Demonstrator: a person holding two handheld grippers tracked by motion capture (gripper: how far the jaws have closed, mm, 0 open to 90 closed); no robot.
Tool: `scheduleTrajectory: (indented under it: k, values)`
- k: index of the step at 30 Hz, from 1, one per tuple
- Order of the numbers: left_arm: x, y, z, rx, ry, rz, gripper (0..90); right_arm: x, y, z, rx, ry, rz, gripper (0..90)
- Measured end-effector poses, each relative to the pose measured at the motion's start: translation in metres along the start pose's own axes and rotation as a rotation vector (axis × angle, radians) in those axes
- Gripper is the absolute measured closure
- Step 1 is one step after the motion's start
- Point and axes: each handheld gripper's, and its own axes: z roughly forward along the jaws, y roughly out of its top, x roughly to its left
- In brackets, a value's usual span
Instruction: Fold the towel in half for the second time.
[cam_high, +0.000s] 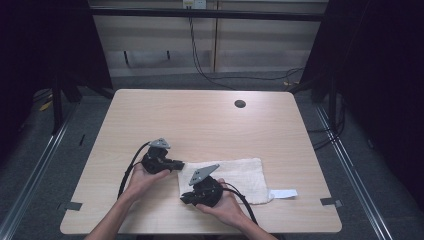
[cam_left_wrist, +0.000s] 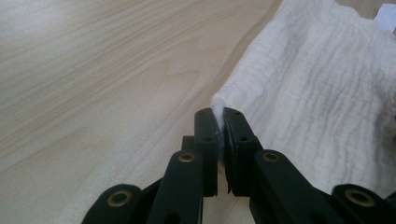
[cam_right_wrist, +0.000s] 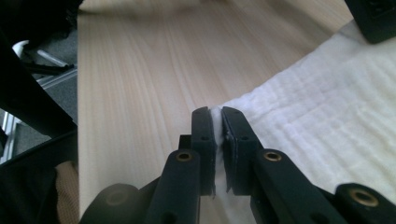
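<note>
- Looking down from the high view, a white cloth (cam_high: 227, 177) lies flat on the near half of the bench (cam_high: 200, 120), with a small white tag (cam_high: 284, 193) sticking out at its right end. The left gripper (cam_high: 179, 164) meets the cloth's far-left corner; the right gripper (cam_high: 184, 199) sits at its near-left corner.
- Through the left gripper view, the left gripper (cam_left_wrist: 219, 122) is closed down on a pinch of the cloth (cam_left_wrist: 317, 88), a tuft of its corner poking up between the jaws.
- Through the right gripper view, the right gripper (cam_right_wrist: 218, 122) is likewise clamped tight on the cloth (cam_right_wrist: 327, 107) edge, fabric showing in the narrow gap.
- Judging by this, both left corners are secured and the grasping step looks complete. The next move likely calls for lifting both corners together and carrying them rightward to fold, keeping the edge taut and level.
</note>
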Motion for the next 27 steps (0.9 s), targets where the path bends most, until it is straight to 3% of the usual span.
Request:
scheduleTrajectory:
  k: [6,8,10,16,23,27]
  values:
    - [0.000,0.004,-0.008,-0.036,-0.013,-0.018,85.2,0.000,0.001,-0.003,-0.004,0.008,0.002,84.4]
    - [0.001,0.005,-0.012,-0.051,0.009,-0.027,85.2,0.001,0.001,-0.003,-0.007,0.011,0.009,84.4]
    - [0.001,0.006,-0.016,-0.068,0.003,-0.038,85.2,0.001,0.002,-0.004,-0.020,0.015,0.006,84.6]
    - [0.004,0.008,-0.020,-0.068,-0.004,-0.035,85.4,0.000,0.009,-0.007,-0.038,0.044,0.021,85.9]
    - [0.008,0.007,-0.030,-0.087,-0.016,-0.063,85.3,0.002,0.019,-0.016,-0.071,0.045,0.017,86.3]
    - [0.009,0.007,-0.031,-0.073,-0.015,-0.060,85.1,0.003,0.022,-0.017,-0.069,0.037,-0.001,86.2]
